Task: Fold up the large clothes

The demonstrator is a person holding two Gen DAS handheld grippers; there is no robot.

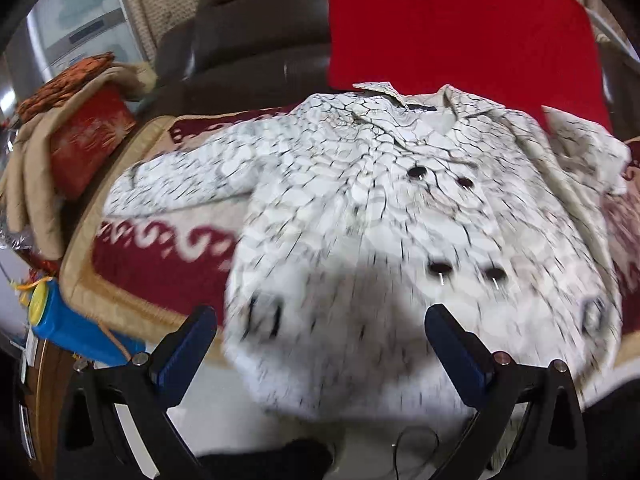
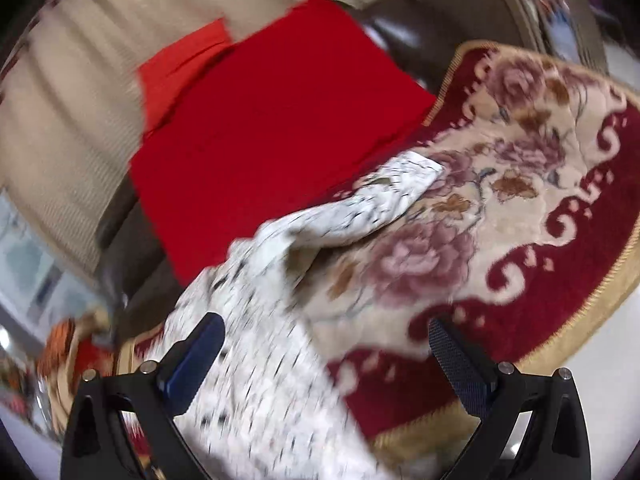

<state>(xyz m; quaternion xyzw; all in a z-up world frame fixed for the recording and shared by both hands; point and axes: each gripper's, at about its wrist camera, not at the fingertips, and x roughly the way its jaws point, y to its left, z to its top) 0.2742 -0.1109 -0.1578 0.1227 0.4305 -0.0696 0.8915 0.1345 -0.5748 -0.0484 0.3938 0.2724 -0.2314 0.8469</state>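
Note:
A white jacket (image 1: 380,208) with a black crackle print and dark buttons lies spread face up on a red and beige floral rug (image 1: 160,256), collar at the far end, sleeves out to both sides. My left gripper (image 1: 320,332) is open and empty, hovering over the jacket's near hem. In the right wrist view the jacket's sleeve (image 2: 352,208) stretches away over the rug (image 2: 520,208). My right gripper (image 2: 326,344) is open and empty, over the jacket's side edge (image 2: 256,360). Both views are blurred by motion.
A red cloth (image 1: 452,28) (image 2: 260,120) hangs over a dark brown sofa (image 1: 256,36) behind the jacket. At the left are a red box under beige cloth (image 1: 88,136) and a blue bottle with a yellow cap (image 1: 76,328). Beige curtain (image 2: 68,92) at the back.

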